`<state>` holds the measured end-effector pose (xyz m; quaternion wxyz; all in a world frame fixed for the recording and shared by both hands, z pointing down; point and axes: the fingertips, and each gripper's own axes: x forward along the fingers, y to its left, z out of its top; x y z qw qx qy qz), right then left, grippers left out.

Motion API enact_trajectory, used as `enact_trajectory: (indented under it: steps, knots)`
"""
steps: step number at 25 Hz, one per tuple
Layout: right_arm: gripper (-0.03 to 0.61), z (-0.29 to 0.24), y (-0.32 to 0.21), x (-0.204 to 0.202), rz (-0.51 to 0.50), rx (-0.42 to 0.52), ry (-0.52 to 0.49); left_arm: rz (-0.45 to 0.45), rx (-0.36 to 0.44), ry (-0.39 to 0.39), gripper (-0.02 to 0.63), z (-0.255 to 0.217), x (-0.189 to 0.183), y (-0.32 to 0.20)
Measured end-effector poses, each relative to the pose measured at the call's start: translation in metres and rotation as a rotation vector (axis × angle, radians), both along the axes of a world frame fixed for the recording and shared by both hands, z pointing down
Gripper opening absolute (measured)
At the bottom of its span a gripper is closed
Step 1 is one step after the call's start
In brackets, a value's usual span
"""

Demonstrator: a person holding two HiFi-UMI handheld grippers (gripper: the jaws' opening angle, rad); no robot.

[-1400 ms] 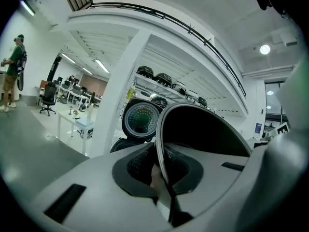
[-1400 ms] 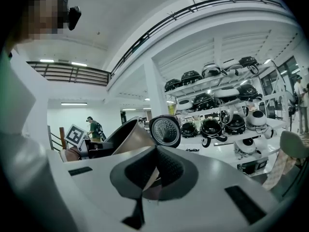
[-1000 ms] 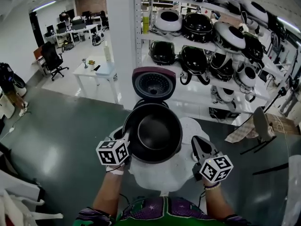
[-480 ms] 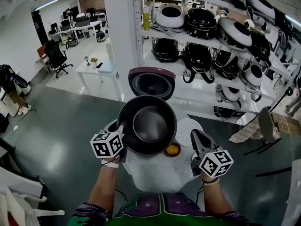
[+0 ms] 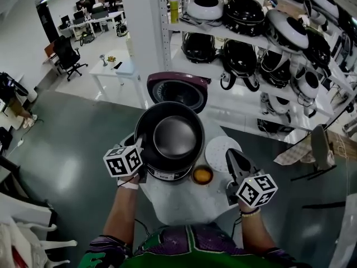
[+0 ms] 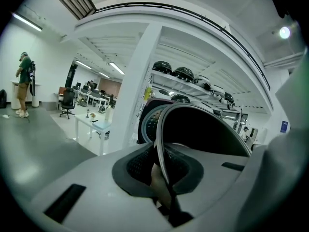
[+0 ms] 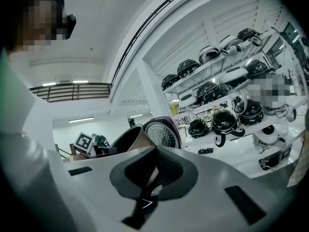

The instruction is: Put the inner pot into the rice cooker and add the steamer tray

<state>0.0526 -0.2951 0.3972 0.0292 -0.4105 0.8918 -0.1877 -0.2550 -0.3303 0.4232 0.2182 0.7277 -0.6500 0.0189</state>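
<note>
Pinching the inner pot point(image 5: 174, 138) rim above a white table point(image 5: 184, 200): left gripper point(image 6: 163, 167); right gripper point(image 7: 153, 170) closed, empty; shelves point(image 5: 245, 102), seemingly of cookers, beyond.

Left gripper point(image 5: 141, 149) pinches the inner pot point(image 5: 174, 138) by its rim; right gripper point(image 5: 230, 153) closed, empty.

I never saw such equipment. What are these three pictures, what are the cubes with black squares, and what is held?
No robot: a person holds a two-jaw gripper in each hand; the marked cubes are parts of them. One picture comes from a head camera looking down, the other two from a camera on each gripper. The left gripper clamps the rim of the inner pot over the open rice cooker. The right gripper is shut and empty. On the white table lie a steamer tray and a small orange dish.
</note>
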Motion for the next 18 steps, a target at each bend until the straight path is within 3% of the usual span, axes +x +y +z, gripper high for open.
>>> enact_trajectory:
  steps: [18]
  knots:
    - [0.006, 0.039, -0.042, 0.016, 0.005, -0.076, -0.009, -0.02, -0.15, -0.055, 0.038, 0.068, -0.008, -0.064]
